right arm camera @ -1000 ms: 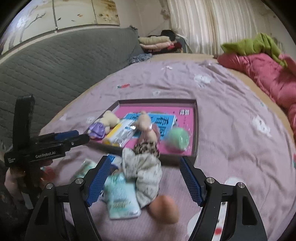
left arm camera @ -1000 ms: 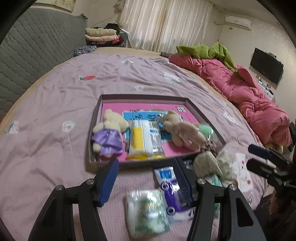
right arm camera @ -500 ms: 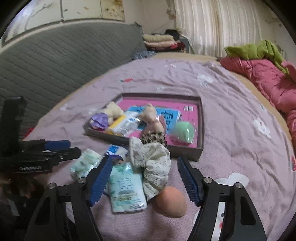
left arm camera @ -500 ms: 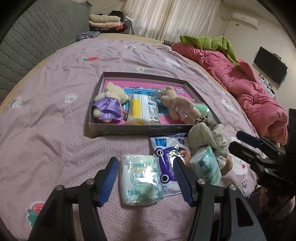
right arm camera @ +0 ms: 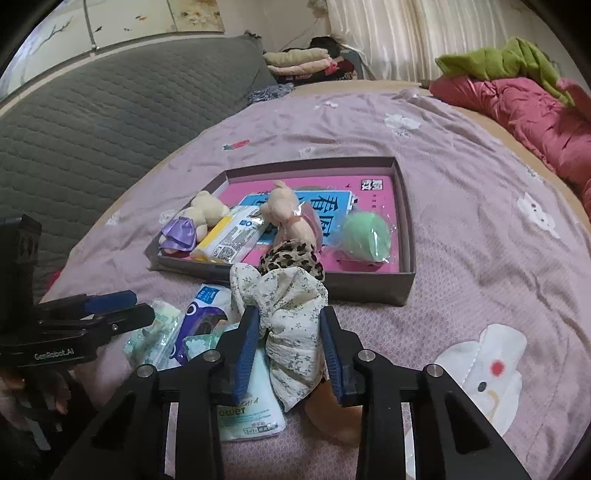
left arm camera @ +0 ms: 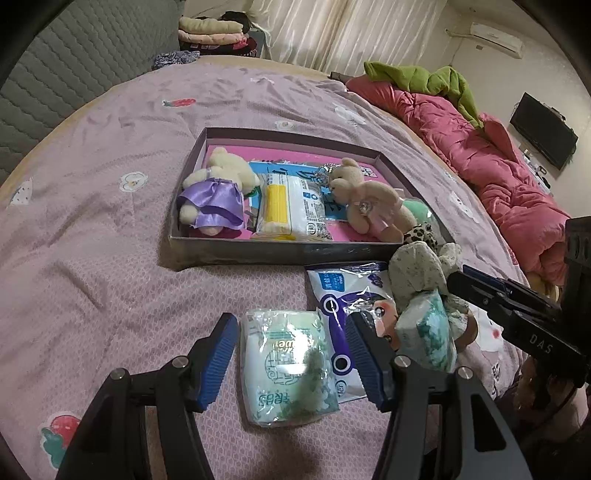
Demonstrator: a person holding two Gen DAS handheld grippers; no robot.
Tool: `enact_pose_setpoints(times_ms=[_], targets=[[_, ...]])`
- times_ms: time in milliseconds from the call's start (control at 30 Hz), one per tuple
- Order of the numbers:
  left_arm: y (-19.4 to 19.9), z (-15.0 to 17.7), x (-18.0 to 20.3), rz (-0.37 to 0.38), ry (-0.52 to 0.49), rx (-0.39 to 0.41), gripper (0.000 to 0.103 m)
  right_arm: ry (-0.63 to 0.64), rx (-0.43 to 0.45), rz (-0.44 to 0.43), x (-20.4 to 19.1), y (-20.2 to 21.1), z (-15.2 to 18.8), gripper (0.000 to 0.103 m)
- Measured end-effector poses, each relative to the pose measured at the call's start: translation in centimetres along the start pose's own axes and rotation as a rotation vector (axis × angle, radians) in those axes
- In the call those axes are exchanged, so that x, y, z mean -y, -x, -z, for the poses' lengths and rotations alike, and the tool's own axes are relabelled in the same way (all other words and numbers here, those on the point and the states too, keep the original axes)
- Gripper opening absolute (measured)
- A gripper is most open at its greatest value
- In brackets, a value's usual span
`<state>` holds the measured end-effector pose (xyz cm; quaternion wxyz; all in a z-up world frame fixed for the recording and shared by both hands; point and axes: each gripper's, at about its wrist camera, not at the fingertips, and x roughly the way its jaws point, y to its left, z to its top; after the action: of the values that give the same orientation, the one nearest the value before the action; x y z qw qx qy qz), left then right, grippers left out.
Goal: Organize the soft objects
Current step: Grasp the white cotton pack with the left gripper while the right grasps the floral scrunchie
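A shallow box (left arm camera: 280,251) (right arm camera: 404,236) on the bed holds a cream bear in a purple dress (left arm camera: 216,195), a tissue pack (left arm camera: 291,210), a tan bear (left arm camera: 369,203) and a green ball (right arm camera: 365,238). In front of it lie a green-white tissue pack (left arm camera: 288,365), a purple-white pack (left arm camera: 340,295) and a floral cloth doll (right arm camera: 291,317) with a leopard scrunchie (right arm camera: 291,256). My left gripper (left arm camera: 291,354) is open around the green-white pack. My right gripper (right arm camera: 290,347) has its pads against the floral doll.
A pink duvet (left arm camera: 491,158) with a green cloth (left arm camera: 424,79) lies along the bed's right side. A grey padded headboard (right arm camera: 92,122) and folded clothes (left arm camera: 214,33) are at the back. An orange ball (right arm camera: 332,413) lies under the right gripper.
The left gripper moved down and forward until its fingers straddle the green-white pack. The right gripper narrowed from wide open onto the floral doll.
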<state>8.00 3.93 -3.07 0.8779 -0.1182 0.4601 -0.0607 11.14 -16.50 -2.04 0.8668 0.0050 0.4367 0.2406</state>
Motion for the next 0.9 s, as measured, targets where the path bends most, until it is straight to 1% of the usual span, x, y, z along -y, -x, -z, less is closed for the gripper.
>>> enact_pose_setpoints(times_ms=[100, 167, 300, 333, 367, 467, 533, 667, 800, 900], targets=[[-0.3, 0.2, 0.0, 0.002, 0.003, -0.017, 0.060, -0.028, -0.030, -0.031, 0.2, -0.6, -0.1, 0.034], [-0.3, 0.3, 0.1, -0.001, -0.006, -0.022, 0.060, -0.037, -0.039, -0.030, 0.5, -0.9, -0.1, 0.035], [-0.9, 0.8, 0.2, -0.020, -0.012, -0.059, 0.060, -0.043, -0.023, -0.032, 0.7, -0.9, -0.2, 0.034], [-1.1, 0.9, 0.2, -0.025, -0.013, -0.071, 0.060, -0.037, -0.019, -0.022, 0.7, -0.8, -0.3, 0.032], [-1.2, 1.0, 0.1, -0.030, -0.014, -0.077, 0.060, -0.029, -0.018, -0.015, 0.7, -0.8, -0.3, 0.028], [-1.7, 1.5, 0.2, -0.042, -0.019, -0.110, 0.061, -0.036, -0.009, -0.029, 0.9, -0.6, -0.4, 0.022], [-2.0, 1.8, 0.3, -0.057, -0.029, -0.125, 0.061, -0.041, -0.011, -0.031, 1.1, -0.6, -0.4, 0.022], [-2.2, 2.1, 0.5, -0.079, -0.049, -0.131, 0.061, -0.049, -0.015, -0.036, 1.2, -0.6, -0.4, 0.022], [-2.9, 2.0, 0.7, -0.116, -0.074, -0.133, 0.067, -0.045, -0.016, -0.027, 1.3, -0.6, -0.4, 0.022], [-3.6, 1.8, 0.8, -0.139, -0.084, -0.133, 0.067, -0.041, -0.013, -0.022, 1.3, -0.6, -0.4, 0.022]])
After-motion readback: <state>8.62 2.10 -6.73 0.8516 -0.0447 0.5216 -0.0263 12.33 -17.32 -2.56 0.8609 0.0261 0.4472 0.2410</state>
